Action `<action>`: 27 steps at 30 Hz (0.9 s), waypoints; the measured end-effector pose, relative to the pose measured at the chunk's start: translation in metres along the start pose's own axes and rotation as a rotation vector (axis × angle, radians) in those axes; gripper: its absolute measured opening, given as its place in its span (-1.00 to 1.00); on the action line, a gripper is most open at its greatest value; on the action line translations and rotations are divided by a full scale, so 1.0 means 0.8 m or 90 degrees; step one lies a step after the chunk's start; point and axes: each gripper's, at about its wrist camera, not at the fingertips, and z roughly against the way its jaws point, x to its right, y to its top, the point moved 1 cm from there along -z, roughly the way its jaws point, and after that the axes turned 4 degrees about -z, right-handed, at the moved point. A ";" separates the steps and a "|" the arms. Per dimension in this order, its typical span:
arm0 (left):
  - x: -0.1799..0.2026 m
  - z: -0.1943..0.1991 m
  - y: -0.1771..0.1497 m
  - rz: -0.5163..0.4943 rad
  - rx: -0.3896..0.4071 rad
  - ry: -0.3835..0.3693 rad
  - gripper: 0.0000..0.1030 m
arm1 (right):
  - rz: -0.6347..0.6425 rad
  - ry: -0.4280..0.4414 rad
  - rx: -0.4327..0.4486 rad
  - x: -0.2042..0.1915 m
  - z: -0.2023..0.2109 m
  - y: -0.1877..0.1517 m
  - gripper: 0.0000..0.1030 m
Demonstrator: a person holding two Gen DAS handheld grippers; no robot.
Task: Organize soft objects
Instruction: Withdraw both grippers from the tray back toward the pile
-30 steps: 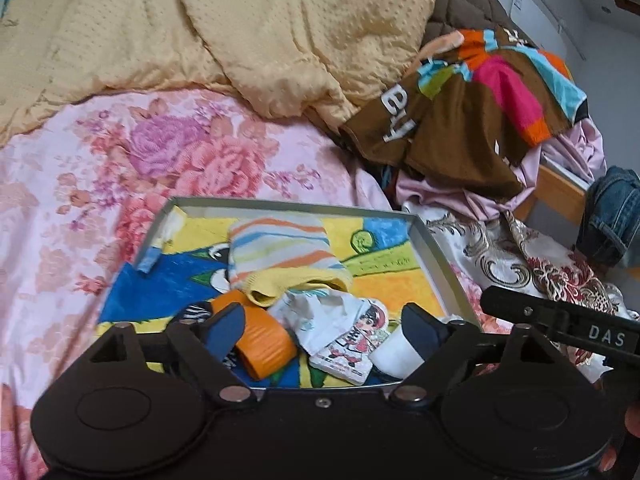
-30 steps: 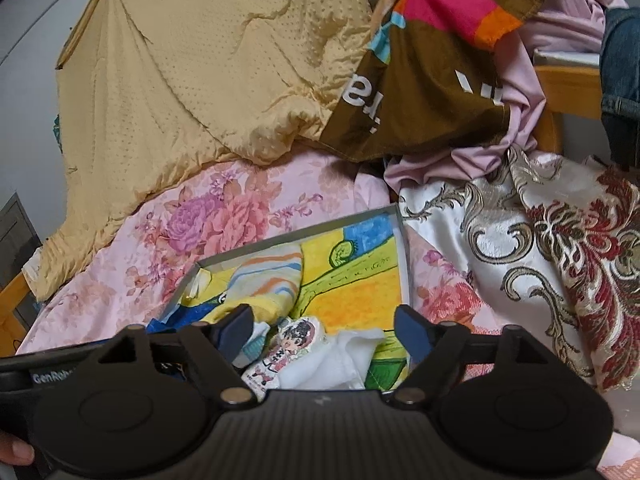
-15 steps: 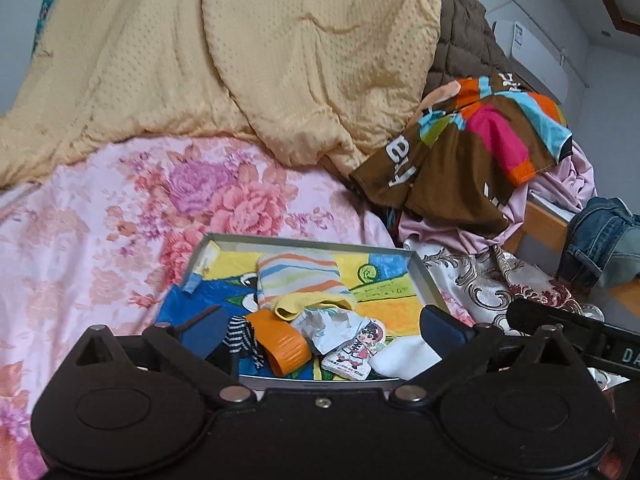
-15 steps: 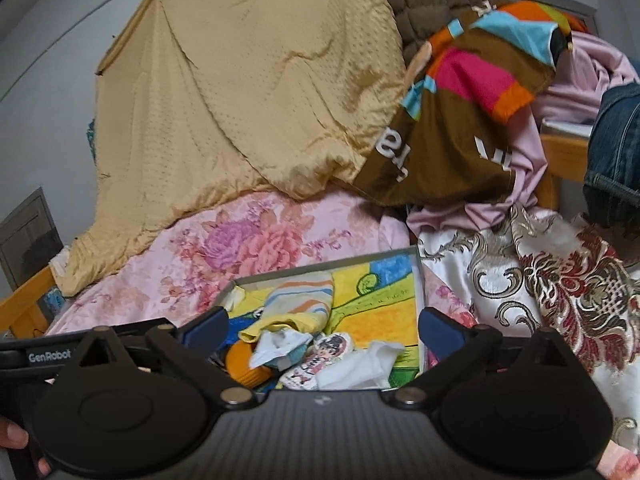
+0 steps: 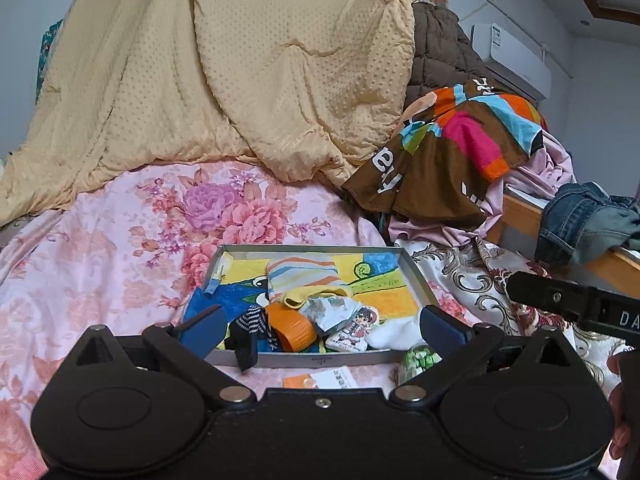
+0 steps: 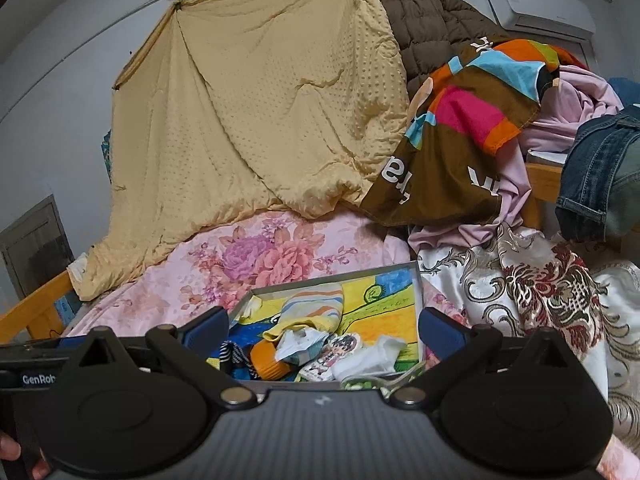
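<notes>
While both claws stand spread to their widest with nothing between the pads, the soft things lie ahead of and below them, heaped in the near end of the shallow tray (image 5: 416, 276) on the floral bedsheet (image 5: 120, 248).

Left gripper (image 5: 320, 326): empty. In its view the pile sits low centre, framed between the two blue pads. Left to right along the tray's near wall: black-and-white striped sock (image 5: 250, 322), orange roll (image 5: 294, 330), small printed cloth with a cartoon figure (image 5: 352, 326), white sock (image 5: 394, 336). Behind them, toward frame centre, a pastel striped sock (image 5: 304, 276) with a yellow cuff; its long axis runs away from the camera, cuff end nearest.

Right gripper (image 6: 324, 330): also empty. Same tray (image 6: 416, 304) seen lower centre, skewed, far corner toward the upper right. White sock (image 6: 372, 358) lies closest to this claw's right pad; pastel sock (image 6: 316, 308) runs diagonally, cuff toward lower left.

A green-and-white packet (image 5: 418, 360) lies outside the tray, just beside its near right corner, partly hidden by the left claw's right finger.

Judgement: neither claw is over the pile; both look back from the tray's near edge. Dark sock and orange roll fall to the left hand, white sock and packet to the right. Any pick means going forward and down. Items overlap, so a single clean grab looks doubtful.

Yellow quilt (image 5: 240, 80) and clothes heap (image 5: 460, 152) fill the upper frame, well apart from the tray.
</notes>
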 end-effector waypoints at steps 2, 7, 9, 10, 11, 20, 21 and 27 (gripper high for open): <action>-0.002 0.011 -0.004 0.001 -0.001 0.001 0.98 | 0.007 0.002 0.007 -0.005 0.009 -0.003 0.99; -0.008 0.035 -0.015 -0.003 -0.003 0.007 0.98 | 0.033 0.006 0.015 -0.022 0.030 -0.011 0.99; -0.012 0.046 -0.019 -0.004 -0.003 0.009 0.98 | 0.040 0.010 0.016 -0.029 0.037 -0.015 0.99; -0.013 0.050 -0.021 -0.004 -0.004 0.010 0.98 | 0.045 0.011 0.017 -0.032 0.040 -0.017 0.99; -0.015 0.055 -0.023 -0.005 -0.005 0.011 0.98 | 0.050 0.011 0.017 -0.035 0.044 -0.019 0.99; -0.028 0.093 -0.050 -0.077 -0.037 0.017 0.98 | 0.086 0.026 -0.003 -0.061 0.060 -0.037 0.99; -0.029 0.097 -0.053 -0.086 -0.041 0.018 0.98 | 0.089 0.029 -0.009 -0.063 0.061 -0.039 0.99; -0.043 0.120 -0.070 -0.107 -0.062 0.011 0.98 | 0.123 0.042 -0.040 -0.079 0.062 -0.053 0.99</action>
